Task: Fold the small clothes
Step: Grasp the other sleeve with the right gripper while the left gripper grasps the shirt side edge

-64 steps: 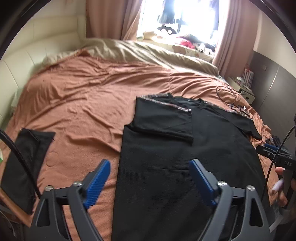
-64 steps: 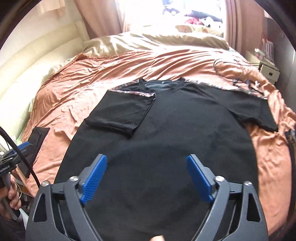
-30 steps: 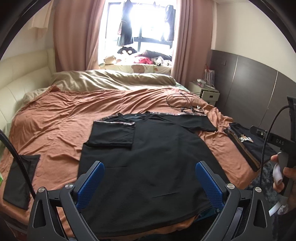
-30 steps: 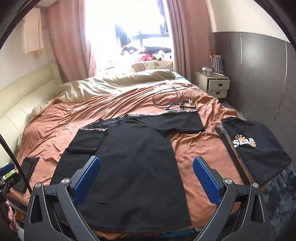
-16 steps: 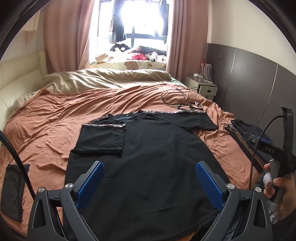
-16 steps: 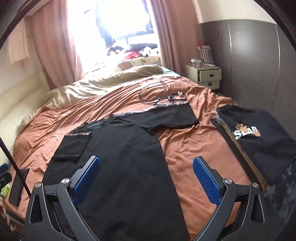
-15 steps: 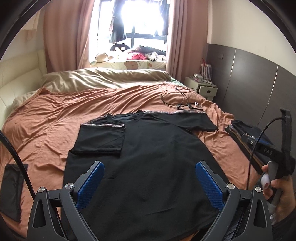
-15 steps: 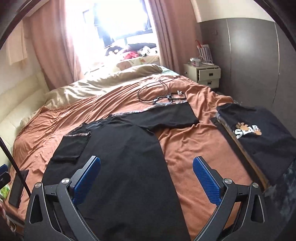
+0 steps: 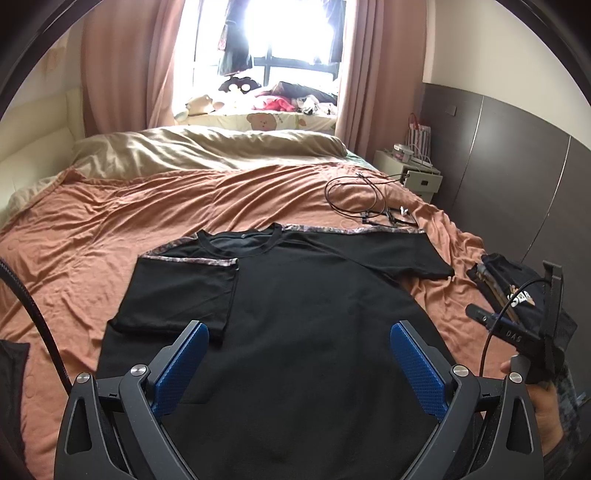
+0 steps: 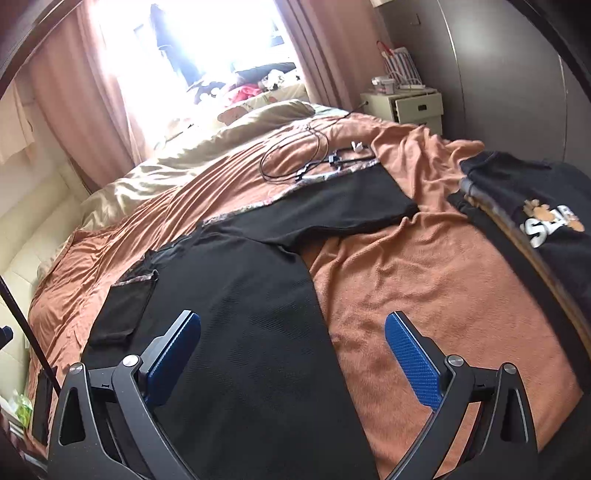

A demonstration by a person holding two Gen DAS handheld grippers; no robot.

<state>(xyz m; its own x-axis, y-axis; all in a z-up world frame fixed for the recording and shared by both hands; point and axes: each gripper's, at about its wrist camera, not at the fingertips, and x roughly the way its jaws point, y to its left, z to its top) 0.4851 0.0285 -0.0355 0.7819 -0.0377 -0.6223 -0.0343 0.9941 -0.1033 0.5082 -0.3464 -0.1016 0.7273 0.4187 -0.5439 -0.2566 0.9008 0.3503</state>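
My left tongs (image 9: pixel 299 363) and right tongs (image 10: pixel 291 354) hang spread apart, empty, above the black short-sleeved T-shirt (image 9: pixel 303 332). It lies flat on the rust-orange bedspread (image 9: pixel 110 221), one sleeve folded inward.

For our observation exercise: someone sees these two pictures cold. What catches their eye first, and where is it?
A black T-shirt lies flat mid-bed on the rust-orange blanket, one sleeve folded in, the other spread. Blue-padded left gripper and right gripper hover open in the foreground. Behind, a glaring window; a printed black shirt lies at the bed's right edge.
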